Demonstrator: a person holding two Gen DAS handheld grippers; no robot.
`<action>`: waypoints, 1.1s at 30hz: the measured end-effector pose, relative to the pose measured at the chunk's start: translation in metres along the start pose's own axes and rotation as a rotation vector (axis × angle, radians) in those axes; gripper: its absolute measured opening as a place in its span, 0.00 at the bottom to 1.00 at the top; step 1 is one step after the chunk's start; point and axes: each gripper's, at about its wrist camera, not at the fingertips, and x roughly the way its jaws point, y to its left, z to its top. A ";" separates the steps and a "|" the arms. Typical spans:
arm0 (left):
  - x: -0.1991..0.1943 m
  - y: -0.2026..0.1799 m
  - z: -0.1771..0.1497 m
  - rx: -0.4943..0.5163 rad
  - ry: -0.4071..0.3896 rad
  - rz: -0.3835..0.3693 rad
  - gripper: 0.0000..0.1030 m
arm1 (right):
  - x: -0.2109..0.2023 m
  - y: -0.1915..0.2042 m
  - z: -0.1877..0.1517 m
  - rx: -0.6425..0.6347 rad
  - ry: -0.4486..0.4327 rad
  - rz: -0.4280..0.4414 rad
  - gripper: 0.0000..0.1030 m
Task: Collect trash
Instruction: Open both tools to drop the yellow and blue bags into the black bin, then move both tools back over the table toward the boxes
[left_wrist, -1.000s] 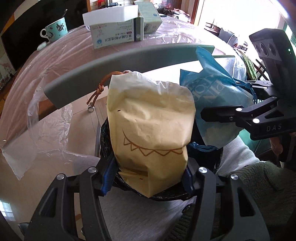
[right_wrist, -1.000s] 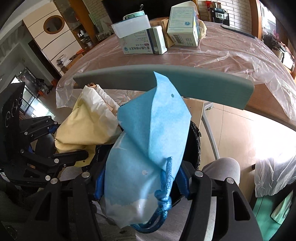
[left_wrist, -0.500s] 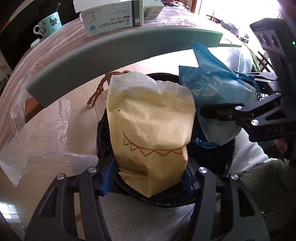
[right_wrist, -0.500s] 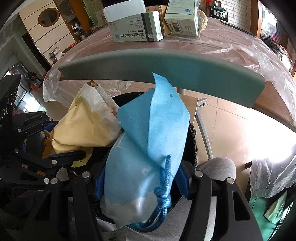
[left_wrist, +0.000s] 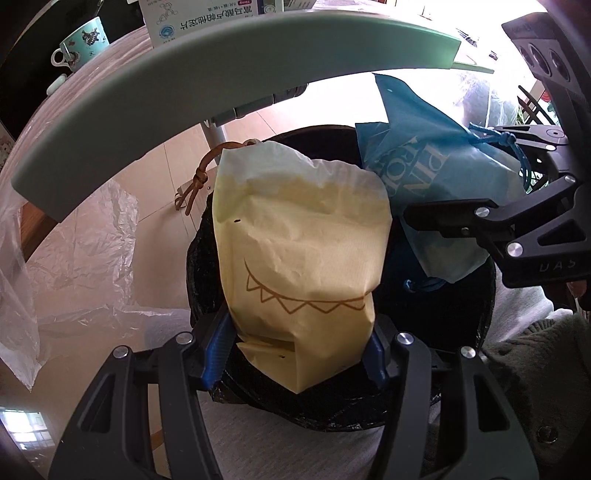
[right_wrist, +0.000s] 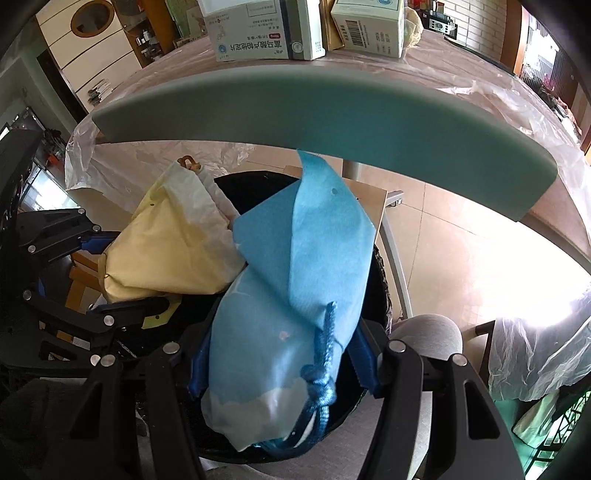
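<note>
You have a bag in each hand over the black-lined bin (left_wrist: 461, 373): the left tongs (left_wrist: 301, 347) are clamped on the lower end of the yellow paper bag (left_wrist: 299, 258), and the right tongs (right_wrist: 284, 365) are clamped on the blue bag (right_wrist: 291, 295), whose knotted cord (right_wrist: 319, 380) dangles by the near end. Both bags hang above the bin's mouth, touching each other at the upper edges. To drop them well, bring each one lower and nearer the middle of the opening before you let the tongs part, and release one at a time so the stiff yellow bag does not tip over the rim. Mind the blue cord; it could snag on a finger as you let go. The bin seems to rest by your lap, under a curved grey-green chair back (right_wrist: 332, 110). Beyond it, the tabletop (right_wrist: 461, 62) is covered with clear plastic sheet and carries medicine boxes (right_wrist: 266, 37) and a patterned cup (left_wrist: 83, 42); the floor below is pale tile.
</note>
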 end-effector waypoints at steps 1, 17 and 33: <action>0.001 0.000 0.000 0.001 0.001 0.001 0.58 | 0.001 0.000 0.000 0.000 0.000 -0.001 0.59; 0.002 -0.007 0.003 0.002 0.012 0.009 0.58 | 0.001 -0.006 0.000 -0.002 0.014 -0.024 0.59; -0.060 -0.002 -0.003 -0.040 -0.162 -0.004 0.84 | -0.072 -0.022 -0.005 0.032 -0.182 -0.076 0.85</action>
